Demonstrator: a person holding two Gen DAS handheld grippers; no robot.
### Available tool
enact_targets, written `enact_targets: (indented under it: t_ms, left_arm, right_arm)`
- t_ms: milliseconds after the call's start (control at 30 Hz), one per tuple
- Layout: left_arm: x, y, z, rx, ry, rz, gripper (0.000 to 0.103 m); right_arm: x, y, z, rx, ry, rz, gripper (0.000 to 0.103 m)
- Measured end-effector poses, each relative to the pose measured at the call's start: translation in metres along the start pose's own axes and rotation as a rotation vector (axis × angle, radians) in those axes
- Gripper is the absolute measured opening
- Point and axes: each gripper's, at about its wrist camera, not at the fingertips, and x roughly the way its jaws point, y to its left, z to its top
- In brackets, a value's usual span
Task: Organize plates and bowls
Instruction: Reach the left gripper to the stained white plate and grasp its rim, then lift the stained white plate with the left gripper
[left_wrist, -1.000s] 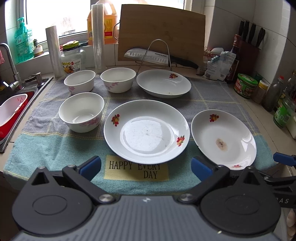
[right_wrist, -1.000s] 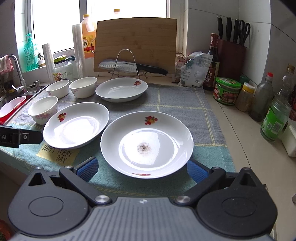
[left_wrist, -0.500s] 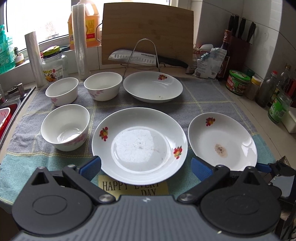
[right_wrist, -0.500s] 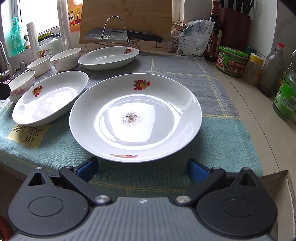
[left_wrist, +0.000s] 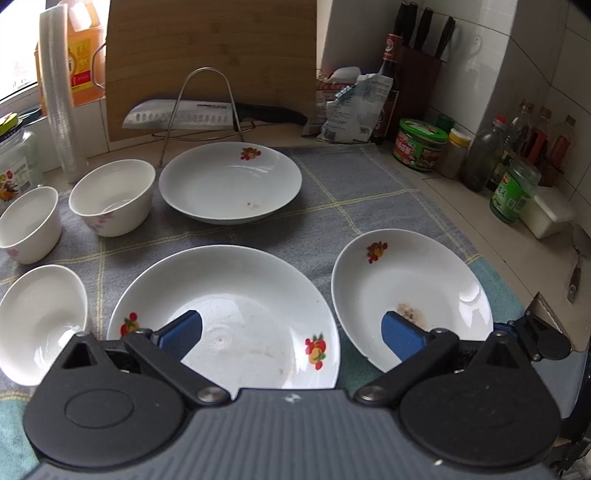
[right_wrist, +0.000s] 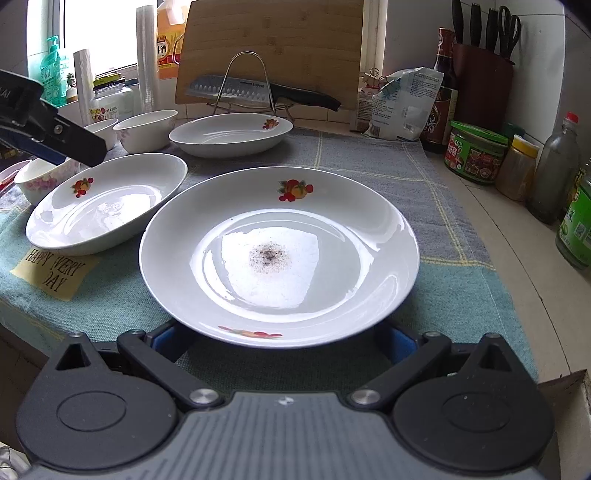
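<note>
Three white fruit-print plates and three white bowls sit on a towel. In the left wrist view my open left gripper (left_wrist: 291, 332) hovers over the near rim of the middle plate (left_wrist: 236, 295), with the soiled right plate (left_wrist: 417, 284), the far plate (left_wrist: 229, 181) and the bowls (left_wrist: 37, 321) (left_wrist: 110, 195) (left_wrist: 26, 221) around. In the right wrist view my open right gripper (right_wrist: 280, 341) sits low at the near rim of the soiled plate (right_wrist: 280, 251); its blue fingertips are partly hidden under that rim. The middle plate (right_wrist: 107, 206) lies to its left.
A knife on a wire rack (left_wrist: 207, 110) and a cutting board (left_wrist: 207, 55) stand behind. Jars and bottles (left_wrist: 513, 188) line the right counter. A knife block (right_wrist: 480, 85) is at the back right. The left gripper's body (right_wrist: 48, 125) reaches in at the left.
Both grippers moved forward and lower. The left now overlaps the middle plate's near rim; the right has closed in until the soiled plate's rim covers its fingertips.
</note>
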Motion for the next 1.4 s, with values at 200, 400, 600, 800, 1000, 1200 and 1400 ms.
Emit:
enact_targets:
  t_ms: [200,400,600,800,1000,1200,1400]
  left_arm:
    - [0.028,-0.024,0.028,0.111,0.015,-0.088,0.102]
    - [0.055,-0.055,0.052,0.206,0.04,-0.101,0.102]
    - [0.089,-0.068,0.064,0.244,0.15,-0.126,0.102]
    - [0.117,-0.073,0.074,0.316,0.264,-0.249,0.102]
    - [0.134,-0.072,0.077,0.345,0.35,-0.322,0.099]
    - [0.142,-0.072,0.081,0.37,0.39,-0.349,0.095]
    - [0.148,-0.074,0.085,0.392,0.428,-0.369,0.094]
  right_arm:
    - [0.0,-0.001,-0.002,-0.012,-0.015,0.015,0.103]
    - [0.0,-0.011,-0.007,-0.063,-0.05,0.074,0.103]
    - [0.0,-0.013,-0.007,-0.081,-0.058,0.092,0.103]
    - [0.0,-0.013,-0.008,-0.078,-0.059,0.091,0.103]
    - [0.0,-0.011,-0.009,-0.066,-0.064,0.076,0.103]
    - [0.0,-0.009,-0.011,-0.062,-0.078,0.072,0.103]
    - [0.001,-0.009,-0.011,-0.07,-0.089,0.081,0.103]
